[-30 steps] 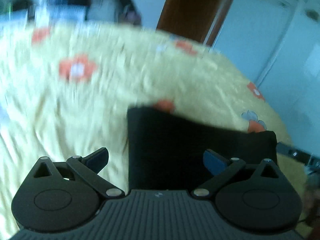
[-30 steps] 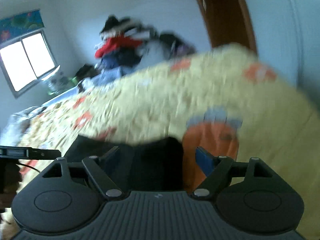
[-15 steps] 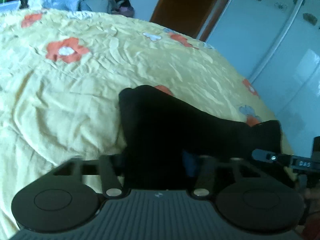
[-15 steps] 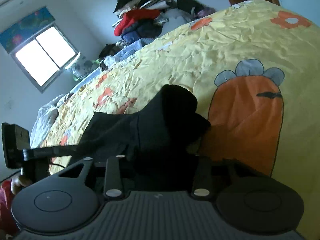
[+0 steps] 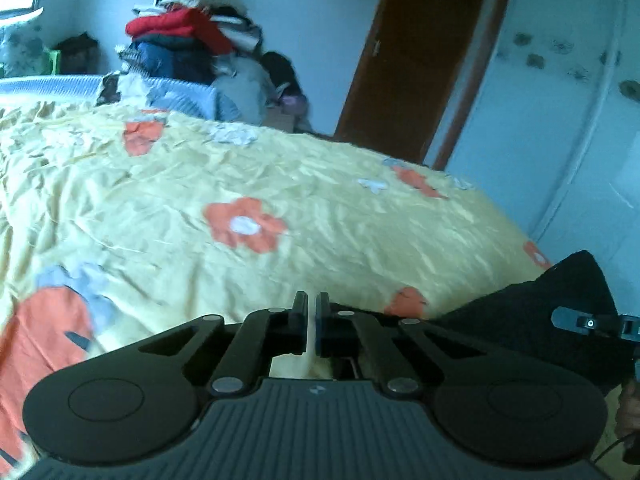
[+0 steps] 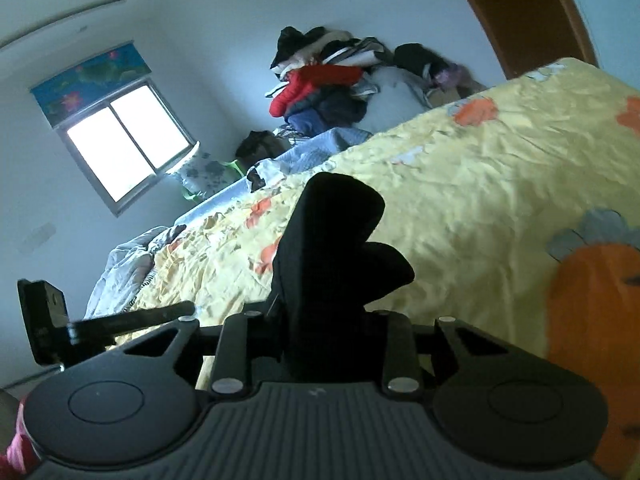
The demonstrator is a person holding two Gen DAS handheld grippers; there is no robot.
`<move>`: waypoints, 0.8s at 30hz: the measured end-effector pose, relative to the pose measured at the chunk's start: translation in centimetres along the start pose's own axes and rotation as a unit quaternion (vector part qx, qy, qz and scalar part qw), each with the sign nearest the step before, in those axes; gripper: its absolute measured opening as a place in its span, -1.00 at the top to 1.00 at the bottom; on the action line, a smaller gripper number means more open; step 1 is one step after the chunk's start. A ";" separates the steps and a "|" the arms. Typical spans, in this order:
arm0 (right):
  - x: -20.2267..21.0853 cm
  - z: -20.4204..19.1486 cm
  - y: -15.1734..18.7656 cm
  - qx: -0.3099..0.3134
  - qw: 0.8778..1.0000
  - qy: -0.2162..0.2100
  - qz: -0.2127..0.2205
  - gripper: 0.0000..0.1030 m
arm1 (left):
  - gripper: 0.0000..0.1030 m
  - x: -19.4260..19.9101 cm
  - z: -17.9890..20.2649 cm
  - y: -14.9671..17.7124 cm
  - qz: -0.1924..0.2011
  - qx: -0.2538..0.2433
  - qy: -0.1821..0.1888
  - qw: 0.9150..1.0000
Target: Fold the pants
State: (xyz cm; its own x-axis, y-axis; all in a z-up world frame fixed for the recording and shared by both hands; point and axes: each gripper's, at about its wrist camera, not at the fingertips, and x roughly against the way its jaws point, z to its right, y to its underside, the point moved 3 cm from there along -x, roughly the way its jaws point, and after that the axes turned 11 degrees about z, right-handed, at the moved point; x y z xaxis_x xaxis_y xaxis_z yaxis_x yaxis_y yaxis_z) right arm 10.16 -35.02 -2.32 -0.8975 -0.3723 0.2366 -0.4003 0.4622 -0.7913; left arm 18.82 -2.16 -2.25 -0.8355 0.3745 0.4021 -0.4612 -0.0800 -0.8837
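Note:
The black pants (image 6: 328, 248) are lifted off the yellow flowered bedspread (image 6: 480, 184). My right gripper (image 6: 324, 340) is shut on a bunched edge of them, and the cloth stands up between its fingers. In the left wrist view the pants (image 5: 540, 312) hang at the lower right, running under the gripper body. My left gripper (image 5: 311, 320) is shut, with its fingertips nearly touching; the cloth it held half a second ago is hidden below them. The bedspread (image 5: 240, 184) fills the middle of that view.
A pile of clothes (image 5: 192, 40) is stacked past the far edge of the bed, also in the right wrist view (image 6: 328, 76). A brown door (image 5: 420, 60) and a white wardrobe (image 5: 560, 120) stand at the right. A window (image 6: 120, 144) is at the left.
Both grippers went from open over the flat pants to shut on them, then rose. The pants now hang off the bed and both views tilt up toward the room.

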 end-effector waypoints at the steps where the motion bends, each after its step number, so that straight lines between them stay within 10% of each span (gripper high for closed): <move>1: -0.8 0.1 0.0 -0.001 1.000 0.004 -0.002 0.45 | 0.89 -0.1 -0.5 -0.3 -0.008 0.009 -0.002 1.000; 4: -1.4 1.1 0.3 0.002 1.000 0.027 -0.014 0.45 | 0.45 0.1 -1.3 0.7 -0.046 0.059 0.042 0.996; 6: -0.7 2.4 0.7 -0.005 0.999 0.048 -0.017 0.45 | -0.49 -0.3 -1.1 2.4 -0.086 0.103 0.081 0.988; 7: -0.3 3.2 1.0 -0.007 0.998 0.060 -0.019 0.45 | -0.62 -0.6 -0.8 3.2 -0.094 0.122 0.096 0.983; 16: -1.6 6.7 2.5 -0.029 0.995 0.048 -0.085 -0.30 | -0.96 -3.3 4.2 7.9 -0.169 0.122 0.135 0.969; 19: -1.8 7.2 2.7 -0.032 0.995 0.026 -0.087 -0.15 | -0.88 -2.8 5.7 8.8 -0.131 0.079 0.119 0.981; 20: -1.7 7.1 2.6 -0.030 0.995 0.029 -0.090 0.29 | -0.52 -2.5 6.2 9.0 -0.119 0.058 0.108 0.985; 21: -1.4 7.1 2.7 -0.031 0.995 0.029 -0.087 0.38 | 0.00 -2.2 6.6 9.1 -0.111 0.036 0.094 0.989; 24: 0.0 6.5 2.9 -0.063 0.996 0.010 -0.057 0.43 | 0.52 -1.7 6.5 8.4 -0.091 0.021 0.092 0.991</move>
State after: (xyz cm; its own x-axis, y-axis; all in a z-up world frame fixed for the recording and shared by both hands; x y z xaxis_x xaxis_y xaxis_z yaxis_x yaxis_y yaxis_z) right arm 10.20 -38.93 -8.25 -0.8478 -0.4126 0.3332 -0.5190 0.5158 -0.6816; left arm 14.36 -9.47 -8.82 -0.6706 0.5478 0.5002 -0.6142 -0.0318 -0.7885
